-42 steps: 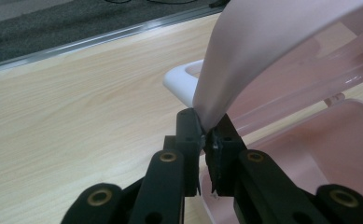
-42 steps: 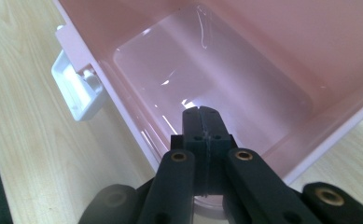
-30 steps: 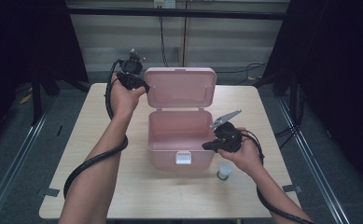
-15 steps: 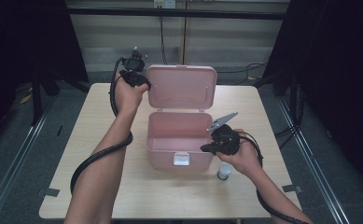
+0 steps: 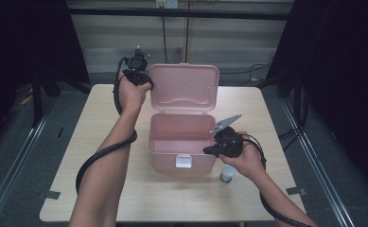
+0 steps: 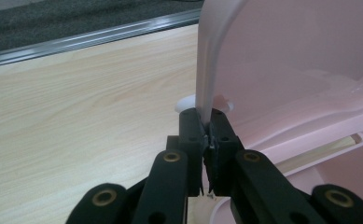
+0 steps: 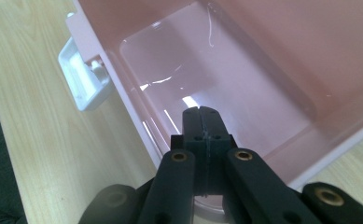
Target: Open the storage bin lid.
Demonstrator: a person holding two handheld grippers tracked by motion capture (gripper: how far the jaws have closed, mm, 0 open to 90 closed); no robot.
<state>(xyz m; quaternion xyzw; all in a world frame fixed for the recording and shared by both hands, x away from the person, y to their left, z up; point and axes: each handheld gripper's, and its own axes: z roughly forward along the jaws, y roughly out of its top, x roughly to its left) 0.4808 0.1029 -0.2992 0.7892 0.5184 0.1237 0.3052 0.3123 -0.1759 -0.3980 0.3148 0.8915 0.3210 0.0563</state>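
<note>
The left gripper pinches the left edge of the lid of the pink box, which sits at the middle of the table; compared with a second ago the lid stands slightly more upright and the hand has shifted little, so by this reading the opening stroke is nearly finished. The right gripper, jaws pressed together with nothing between them, hovers at the box's right rim over its empty interior. A small white-capped jar stands just beside the box's front right corner, likely the next item to go in.

A pale wood-grain worktop stands on grey floor. Black curtains hang at both sides. Behind it runs a beige panelled wall, with cables hanging down it under a dark rail.
</note>
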